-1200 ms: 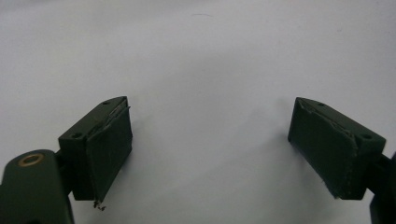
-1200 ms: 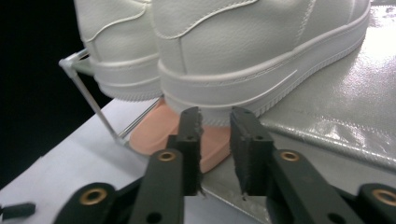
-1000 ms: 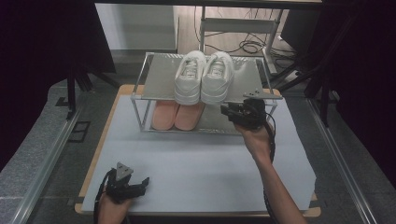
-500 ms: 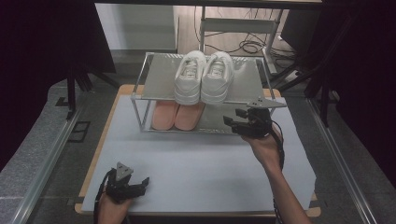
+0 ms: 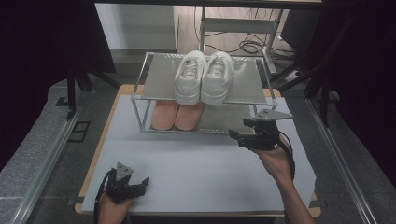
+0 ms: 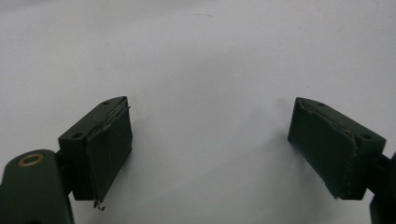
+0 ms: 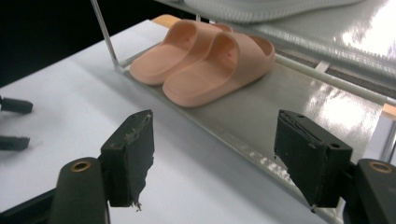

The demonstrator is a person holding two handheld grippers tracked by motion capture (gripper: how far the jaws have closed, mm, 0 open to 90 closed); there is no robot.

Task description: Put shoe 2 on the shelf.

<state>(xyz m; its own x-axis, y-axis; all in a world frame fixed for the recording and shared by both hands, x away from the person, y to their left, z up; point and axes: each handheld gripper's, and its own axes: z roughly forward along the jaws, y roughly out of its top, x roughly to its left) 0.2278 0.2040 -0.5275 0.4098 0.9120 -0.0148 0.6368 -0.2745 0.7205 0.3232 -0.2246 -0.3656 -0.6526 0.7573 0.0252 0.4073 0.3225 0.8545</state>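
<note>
A two-shelf metal rack (image 5: 243,86) stands at the back of the white table (image 5: 196,163). A pair of white sneakers (image 5: 203,77) sits on its top shelf. Pink slides (image 5: 177,115) (image 7: 205,65) lie side by side on the lower shelf. My right gripper (image 5: 237,130) (image 7: 215,154) hovers in front of the rack's right half. Its jaws have just been opening and nothing is between them. My left gripper (image 5: 142,184) (image 6: 210,140) rests near the table's front left corner, open over bare tabletop.
The lower shelf (image 7: 289,112) has bare metal to the right of the slides. In the right gripper view the left gripper's jaws (image 7: 14,123) show far off at the left edge. Metal rails (image 5: 42,168) flank the table, and cables (image 5: 247,46) lie on the floor behind.
The right gripper has drawn back from the rack toward the near side, a little to the right and lower, and its jaws stand wider. The left gripper has stayed put.
</note>
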